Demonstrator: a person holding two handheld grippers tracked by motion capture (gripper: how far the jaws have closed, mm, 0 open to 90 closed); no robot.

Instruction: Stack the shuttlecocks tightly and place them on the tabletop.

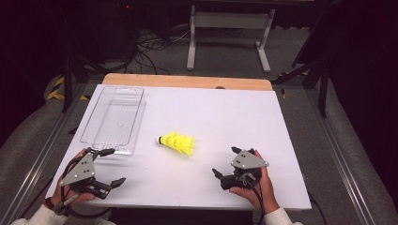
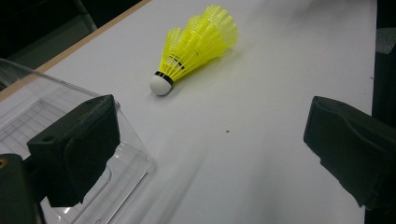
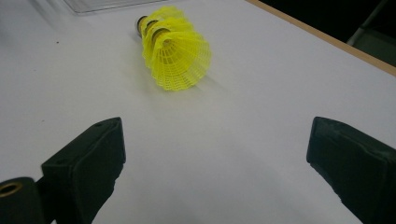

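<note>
White bench (image 1: pixel 263 117) in a dark room. Yellow shuttlecocks (image 1: pixel 177 142) stacked on their side mid-bench, near the clear tray (image 1: pixel 96 114) at the left edge. Left claw (image 1: pixel 110 168) and right claw (image 1: pixel 224 164) near the front edge, both spread wide and empty, probably ready for the grasp.

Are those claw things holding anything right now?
No. Both hand-held grippers, left and right, are open and empty; the yellow shuttlecocks lie untouched on the table.

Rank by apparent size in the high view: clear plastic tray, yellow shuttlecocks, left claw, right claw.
1. Clear plastic tray, clearly largest.
2. Left claw and right claw: they look alike as whole tools, so no ranking between them.
3. Yellow shuttlecocks, a nested stack, smallest.
</note>
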